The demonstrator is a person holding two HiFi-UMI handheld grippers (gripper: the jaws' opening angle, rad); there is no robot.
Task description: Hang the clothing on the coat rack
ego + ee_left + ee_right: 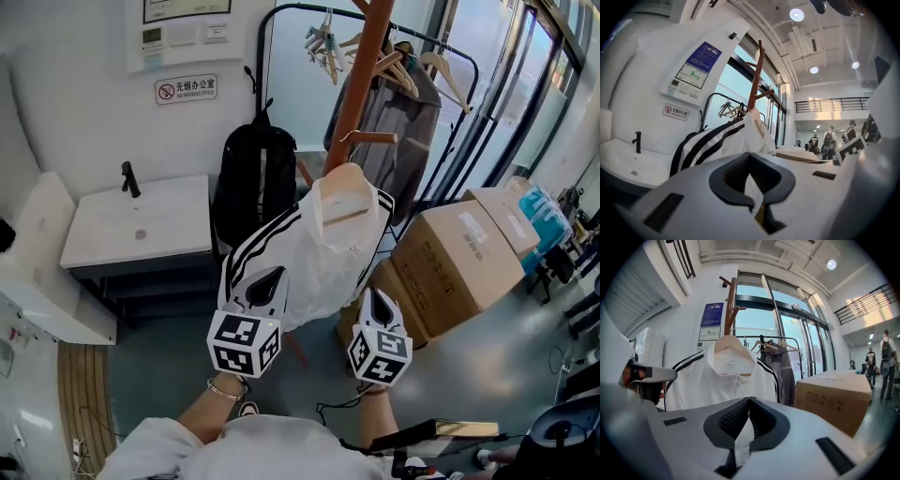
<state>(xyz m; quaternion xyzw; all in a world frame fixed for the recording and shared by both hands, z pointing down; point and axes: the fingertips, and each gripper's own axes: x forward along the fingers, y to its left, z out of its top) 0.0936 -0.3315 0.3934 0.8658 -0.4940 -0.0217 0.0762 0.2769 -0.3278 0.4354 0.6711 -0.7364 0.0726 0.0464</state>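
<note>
A white jacket (314, 253) with black stripes on its sleeves hangs on a wooden hanger (345, 192), close against the brown coat rack pole (364, 66). The hanger's hook reaches up by a short peg (375, 138); whether it rests on the peg I cannot tell. My left gripper (265, 287) is shut on the jacket's lower left part, and white fabric shows between its jaws (751, 174). My right gripper (380, 309) is shut on the lower right hem, again with white cloth pinched between the jaws (748, 414). The jacket (717, 376) and the rack (731, 301) fill the middle of the right gripper view.
A black backpack (253, 183) hangs left of the rack, beside a white sink cabinet (141, 225). Behind stands a black garment rail with a grey coat (403, 112) and spare hangers. Cardboard boxes (464, 258) sit on the floor to the right. People stand far off (885, 357).
</note>
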